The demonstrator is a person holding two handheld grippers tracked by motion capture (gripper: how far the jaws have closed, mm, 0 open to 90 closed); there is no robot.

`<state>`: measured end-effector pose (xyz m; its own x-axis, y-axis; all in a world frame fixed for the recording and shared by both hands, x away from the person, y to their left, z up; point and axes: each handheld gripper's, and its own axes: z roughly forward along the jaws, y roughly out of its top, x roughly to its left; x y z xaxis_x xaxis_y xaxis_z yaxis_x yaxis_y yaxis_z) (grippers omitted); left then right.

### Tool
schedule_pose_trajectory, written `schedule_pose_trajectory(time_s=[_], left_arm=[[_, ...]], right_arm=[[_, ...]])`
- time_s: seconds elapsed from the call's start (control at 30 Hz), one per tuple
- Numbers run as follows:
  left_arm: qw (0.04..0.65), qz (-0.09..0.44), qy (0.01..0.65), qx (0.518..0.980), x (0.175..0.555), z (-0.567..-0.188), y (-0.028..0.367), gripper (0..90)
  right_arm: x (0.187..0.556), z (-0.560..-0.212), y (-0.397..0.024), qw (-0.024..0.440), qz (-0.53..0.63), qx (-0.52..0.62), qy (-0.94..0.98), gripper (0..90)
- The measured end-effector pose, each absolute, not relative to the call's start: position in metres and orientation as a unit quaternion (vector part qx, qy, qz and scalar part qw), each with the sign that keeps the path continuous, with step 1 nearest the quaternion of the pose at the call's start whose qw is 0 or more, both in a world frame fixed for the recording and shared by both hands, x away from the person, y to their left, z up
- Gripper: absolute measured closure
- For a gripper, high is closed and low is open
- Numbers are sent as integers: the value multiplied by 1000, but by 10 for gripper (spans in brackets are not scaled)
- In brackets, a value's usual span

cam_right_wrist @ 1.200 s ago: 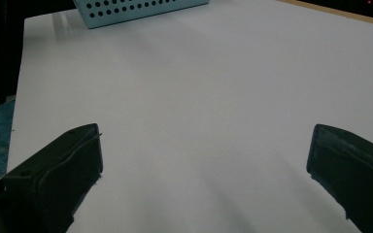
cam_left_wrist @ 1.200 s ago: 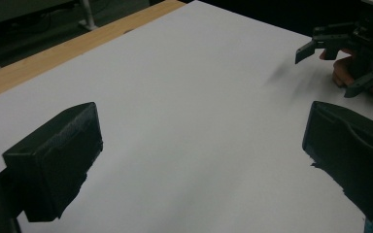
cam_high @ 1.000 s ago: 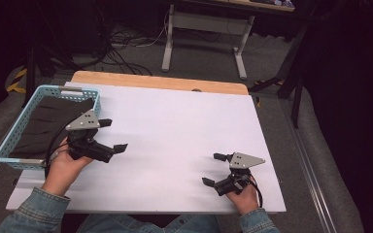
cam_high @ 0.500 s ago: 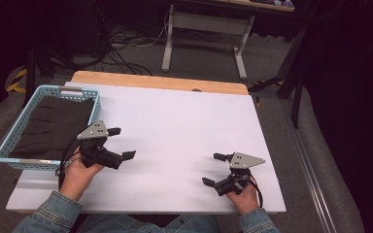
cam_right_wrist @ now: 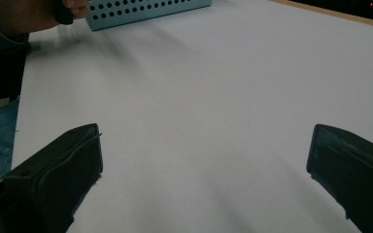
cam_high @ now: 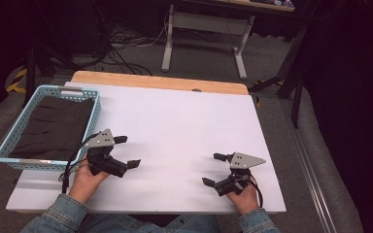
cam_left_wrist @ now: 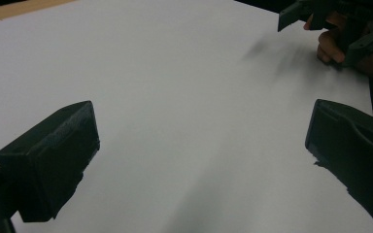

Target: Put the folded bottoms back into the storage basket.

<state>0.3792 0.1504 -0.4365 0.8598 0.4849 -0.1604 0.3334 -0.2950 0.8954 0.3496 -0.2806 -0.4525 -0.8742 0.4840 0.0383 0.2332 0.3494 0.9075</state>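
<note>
While both jaws were spread wide with nothing between them, the left hand-held gripper [cam_high: 125,152] was held low over the white tabletop [cam_high: 184,126], just beside the near right corner of the blue basket [cam_high: 93,109]. A folded dark cloth [cam_high: 53,126] was seen lying flat inside that basket. The right hand-held gripper [cam_high: 213,169] was likewise held open and empty near the tabletop's front edge, well apart from the left one.

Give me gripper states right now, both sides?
Left gripper: open, holding nothing, over the white table.
Right gripper: open, holding nothing.
</note>
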Motion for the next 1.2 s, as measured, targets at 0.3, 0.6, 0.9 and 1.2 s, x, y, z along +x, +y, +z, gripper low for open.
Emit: schedule_pose_trajectory(time_s=[0.3, 0.6, 0.9, 1.2], left_arm=[[527, 62, 252, 809, 381, -454, 142, 0], [532, 53, 259, 805, 383, -466, 145, 0], [518, 71, 259, 812, 380, -467, 142, 0], [517, 73, 261, 812, 381, -468, 141, 0]], right_arm=[[349, -452, -281, 121, 528, 218, 812, 4], [349, -452, -281, 120, 530, 213, 812, 4], [348, -452, -281, 117, 532, 210, 812, 4], [348, -452, -281, 117, 532, 210, 812, 4]])
